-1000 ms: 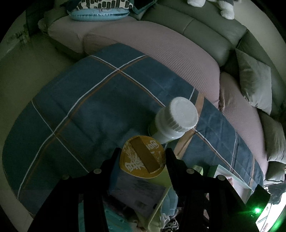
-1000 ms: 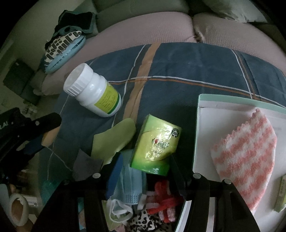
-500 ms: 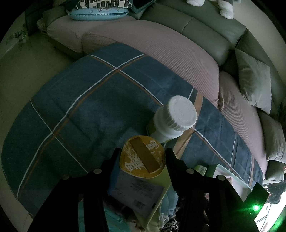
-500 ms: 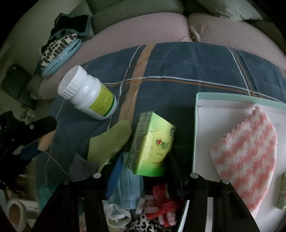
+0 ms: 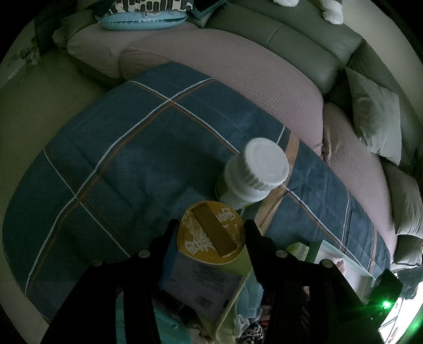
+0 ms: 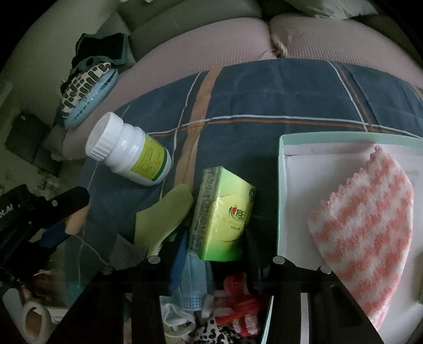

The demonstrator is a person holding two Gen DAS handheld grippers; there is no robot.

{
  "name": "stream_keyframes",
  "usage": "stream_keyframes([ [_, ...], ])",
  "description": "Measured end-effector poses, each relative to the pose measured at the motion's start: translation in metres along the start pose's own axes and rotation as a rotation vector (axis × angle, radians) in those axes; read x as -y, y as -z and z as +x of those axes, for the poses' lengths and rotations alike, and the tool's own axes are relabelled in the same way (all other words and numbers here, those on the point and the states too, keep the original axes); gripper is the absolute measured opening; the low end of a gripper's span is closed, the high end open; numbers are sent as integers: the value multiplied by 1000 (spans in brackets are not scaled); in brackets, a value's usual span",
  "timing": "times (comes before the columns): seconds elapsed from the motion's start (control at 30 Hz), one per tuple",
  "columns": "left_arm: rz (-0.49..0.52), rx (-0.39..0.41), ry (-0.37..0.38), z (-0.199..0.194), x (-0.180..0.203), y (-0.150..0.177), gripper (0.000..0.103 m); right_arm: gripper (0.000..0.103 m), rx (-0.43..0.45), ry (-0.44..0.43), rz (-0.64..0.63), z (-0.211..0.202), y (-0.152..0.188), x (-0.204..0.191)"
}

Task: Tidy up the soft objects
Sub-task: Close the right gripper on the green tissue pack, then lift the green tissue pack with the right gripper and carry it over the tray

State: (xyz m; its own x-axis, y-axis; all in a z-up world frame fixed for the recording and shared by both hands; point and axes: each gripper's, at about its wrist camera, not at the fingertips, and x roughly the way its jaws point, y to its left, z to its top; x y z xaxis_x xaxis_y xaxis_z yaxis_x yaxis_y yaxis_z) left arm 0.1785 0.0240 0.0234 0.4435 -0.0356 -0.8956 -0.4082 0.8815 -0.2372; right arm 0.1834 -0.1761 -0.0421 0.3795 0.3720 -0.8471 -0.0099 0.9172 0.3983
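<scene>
Surface: blue plaid blanket w/ white and orange lines, spread over a low surface in front of a pink-covered sofa. Grey cushion at the sofa's far right corner. Blue pillow w/ black-and-white top on the sofa's left end.

Items on blanket:
- White pill bottle, ribbed cap, yellow-green label, lying on its side, cap toward the left edge. Sits just beyond the left gripper's load.
- Pale green insole-shaped piece, between bottle and tissue pack, tip touching neither as far as seen.
- Dark grey cloth scrap, near the insole's lower end.
- Blue face mask, red-and-white fuzzy item, leopard-print fabric: heaped together under the right gripper.
- Mint-rimmed white tray, right side, holding a pink-and-white striped cloth that overhangs the near rim.

Left gripper: fingers clamped on a boxy carton w/ round yellow lid, lid facing the camera, printed label below. Held above the blanket, tilted; the pill bottle is directly ahead of it.

Right gripper: green tissue pack stands between its fingers, long side upright, just left of the tray. Fingertips mostly hidden by the pack and dim light; pack appears gripped, approx. at its lower end.

Left gripper's black finger shows at the right-wrist view's left edge, well apart from the tissue pack.
</scene>
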Motion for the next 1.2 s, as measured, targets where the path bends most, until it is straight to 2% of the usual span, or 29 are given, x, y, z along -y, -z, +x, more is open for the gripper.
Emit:
stream_keyframes([
  [0.33,36,12,7,-6,12,6,51,38,66,-27,4,-29,-3,2],
  [0.53,49,29,21,-16,16,7,51,37,75,-52,24,-38,-1,7],
  [0.73,88,58,26,-29,28,14,51,37,171,-44,14,-77,-1,11],
  [0.97,139,78,57,-41,48,27,51,37,275,29,60,-128,2,42],
  [1.03,165,89,60,-46,56,31,51,37,312,67,80,-145,3,55],
  [1.2,228,86,98,-51,83,44,51,37,372,101,145,-180,8,91],
])
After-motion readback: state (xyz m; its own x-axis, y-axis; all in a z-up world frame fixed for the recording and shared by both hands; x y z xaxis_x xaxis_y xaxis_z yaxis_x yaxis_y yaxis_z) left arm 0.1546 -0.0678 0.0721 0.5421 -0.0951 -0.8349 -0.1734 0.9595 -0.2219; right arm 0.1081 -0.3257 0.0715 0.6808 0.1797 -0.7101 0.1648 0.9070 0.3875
